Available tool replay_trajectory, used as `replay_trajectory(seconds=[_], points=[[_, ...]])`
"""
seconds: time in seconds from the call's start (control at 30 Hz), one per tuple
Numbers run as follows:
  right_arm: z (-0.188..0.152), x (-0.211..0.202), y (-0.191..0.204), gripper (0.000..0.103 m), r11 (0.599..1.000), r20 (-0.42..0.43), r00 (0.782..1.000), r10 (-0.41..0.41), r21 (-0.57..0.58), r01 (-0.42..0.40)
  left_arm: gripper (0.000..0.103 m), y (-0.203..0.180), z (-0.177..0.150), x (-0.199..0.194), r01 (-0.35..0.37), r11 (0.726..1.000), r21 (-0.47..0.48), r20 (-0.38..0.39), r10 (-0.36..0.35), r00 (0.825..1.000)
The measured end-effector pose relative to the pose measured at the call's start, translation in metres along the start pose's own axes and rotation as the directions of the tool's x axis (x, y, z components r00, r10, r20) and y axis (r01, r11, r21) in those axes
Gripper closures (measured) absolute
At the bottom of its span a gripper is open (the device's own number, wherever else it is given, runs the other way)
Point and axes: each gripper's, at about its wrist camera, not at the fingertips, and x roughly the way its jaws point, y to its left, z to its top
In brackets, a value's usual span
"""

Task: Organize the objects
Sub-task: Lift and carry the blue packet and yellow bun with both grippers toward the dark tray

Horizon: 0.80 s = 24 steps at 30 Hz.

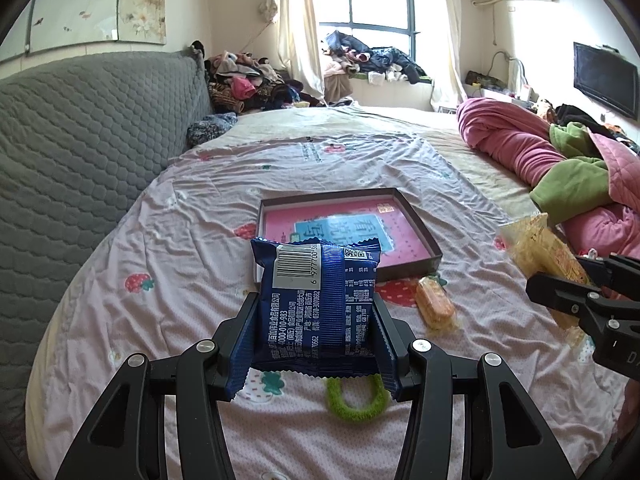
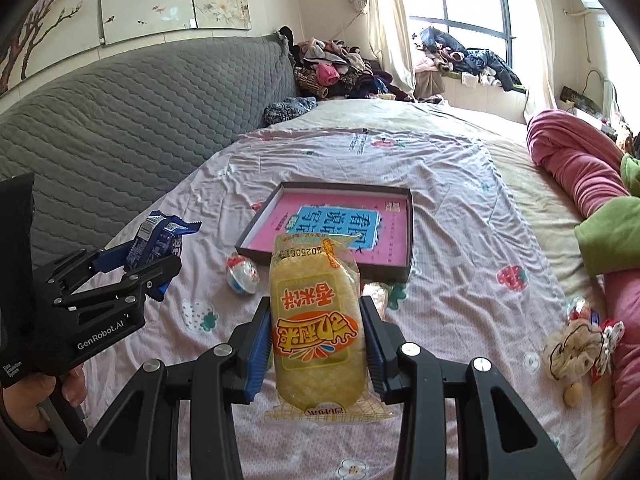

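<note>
My left gripper [image 1: 316, 312] is shut on a blue snack packet [image 1: 316, 300], held above the bed just in front of the shallow dark box [image 1: 424, 232] with a pink book inside. It also shows at the left of the right wrist view [image 2: 160, 268]. My right gripper [image 2: 316, 328] is shut on a yellow rice-cracker packet [image 2: 316, 320], held above the bed short of the same box [image 2: 410, 232]. That gripper shows at the right edge of the left wrist view [image 1: 576, 292].
On the sheet lie an orange wrapped snack [image 1: 434, 306], a green fuzzy ring [image 1: 356, 400], a round candy [image 2: 242, 274] and a scrunchie with small toys [image 2: 576, 350]. A grey headboard [image 1: 80, 140] stands left. A pink and green quilt [image 1: 560, 160] lies right.
</note>
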Motion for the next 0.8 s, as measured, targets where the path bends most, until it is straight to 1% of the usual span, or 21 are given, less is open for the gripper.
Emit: replay_trajectory(seconds=[0.27, 0.8], points=[[0.020, 0.004, 0.001, 0.061, 1.000, 0.026, 1.000, 0.001, -0.007, -0.001, 0.049, 0.002, 0.017, 0.010, -0.005, 1.000, -0.008, 0.008, 0.005, 1.000], [0.065, 0.032, -0.001, 0.061, 1.000, 0.061, 0.998, 0.002, -0.019, -0.001, 0.049, 0.002, 0.061, 0.043, -0.007, 0.999, -0.039, 0.018, 0.007, 1.000]])
